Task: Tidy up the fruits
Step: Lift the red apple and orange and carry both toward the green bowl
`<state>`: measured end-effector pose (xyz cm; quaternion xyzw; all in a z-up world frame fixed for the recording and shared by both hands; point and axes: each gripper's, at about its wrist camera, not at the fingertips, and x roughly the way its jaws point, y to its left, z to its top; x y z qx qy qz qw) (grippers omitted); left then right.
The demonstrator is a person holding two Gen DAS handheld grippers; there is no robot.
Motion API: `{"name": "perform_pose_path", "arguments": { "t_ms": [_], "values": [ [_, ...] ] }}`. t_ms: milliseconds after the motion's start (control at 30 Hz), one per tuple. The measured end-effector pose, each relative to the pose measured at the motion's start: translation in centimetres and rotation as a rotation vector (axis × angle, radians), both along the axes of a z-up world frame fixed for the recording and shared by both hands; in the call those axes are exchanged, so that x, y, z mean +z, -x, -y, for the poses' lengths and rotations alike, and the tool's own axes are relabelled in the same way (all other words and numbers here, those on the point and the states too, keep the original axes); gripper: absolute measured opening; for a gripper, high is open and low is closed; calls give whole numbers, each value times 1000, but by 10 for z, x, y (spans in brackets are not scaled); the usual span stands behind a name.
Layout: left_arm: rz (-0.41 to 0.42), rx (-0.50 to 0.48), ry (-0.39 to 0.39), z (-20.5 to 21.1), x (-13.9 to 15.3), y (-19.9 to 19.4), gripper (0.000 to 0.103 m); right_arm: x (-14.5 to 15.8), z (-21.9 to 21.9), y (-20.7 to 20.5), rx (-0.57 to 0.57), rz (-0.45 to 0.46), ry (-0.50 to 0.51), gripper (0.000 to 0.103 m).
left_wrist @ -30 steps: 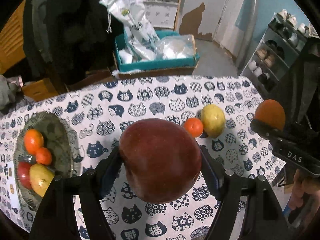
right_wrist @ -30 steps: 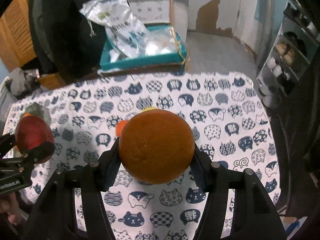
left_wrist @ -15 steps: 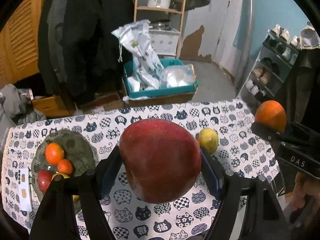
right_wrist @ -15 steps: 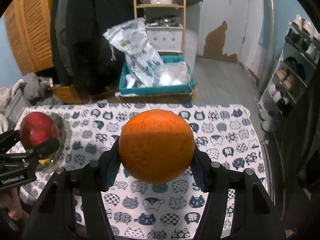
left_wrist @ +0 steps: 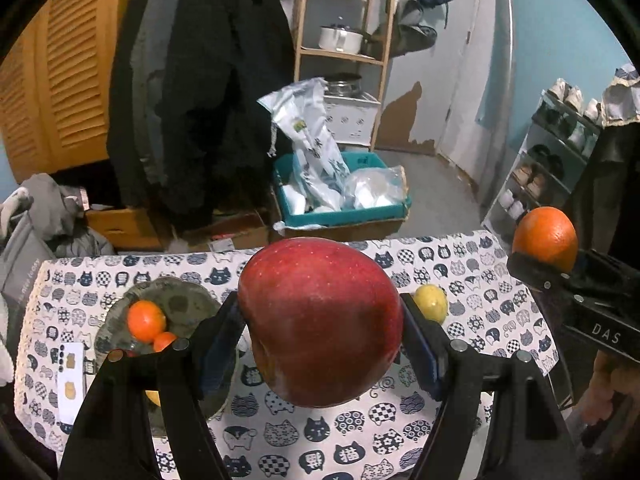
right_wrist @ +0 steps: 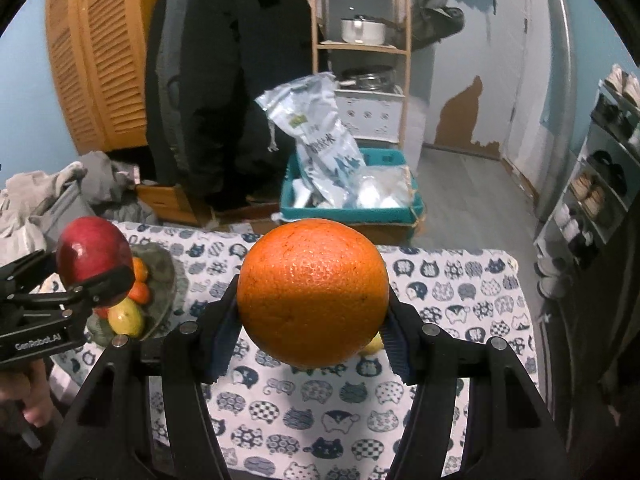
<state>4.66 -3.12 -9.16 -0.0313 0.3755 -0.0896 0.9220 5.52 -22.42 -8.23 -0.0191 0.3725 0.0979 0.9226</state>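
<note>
My left gripper [left_wrist: 320,328] is shut on a big red apple [left_wrist: 320,320] and holds it high above the table; it also shows in the right wrist view [right_wrist: 94,260]. My right gripper [right_wrist: 312,300] is shut on a large orange [right_wrist: 312,292], also seen in the left wrist view [left_wrist: 546,238]. A grey plate [left_wrist: 180,300] at the table's left holds small oranges [left_wrist: 146,320] and other fruit. A yellow fruit [left_wrist: 430,304] lies on the cat-print cloth [left_wrist: 460,264], partly hidden behind the apple.
A white card [left_wrist: 72,376] lies left of the plate. Beyond the table stand a teal box with plastic bags [left_wrist: 340,200], hanging dark coats [left_wrist: 200,100], a wooden shelf [left_wrist: 344,40] and a shoe rack [left_wrist: 560,152] at right.
Both grippers have risen and drawn back from the table with their fruit, so the table looks smaller and lower. The small orange beside the yellow fruit is now hidden.
</note>
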Motion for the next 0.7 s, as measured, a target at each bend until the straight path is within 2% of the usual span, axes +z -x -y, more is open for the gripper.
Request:
{"name": "perform_pose_path", "arguments": {
  "t_ms": [333, 700],
  "values": [
    [20, 45, -7, -25, 6, 4, 77, 10, -33, -7, 62, 20, -8, 62],
    [3, 115, -1, -62, -2, 1, 77, 3, -76, -25, 132, -7, -16, 62]
  ]
}}
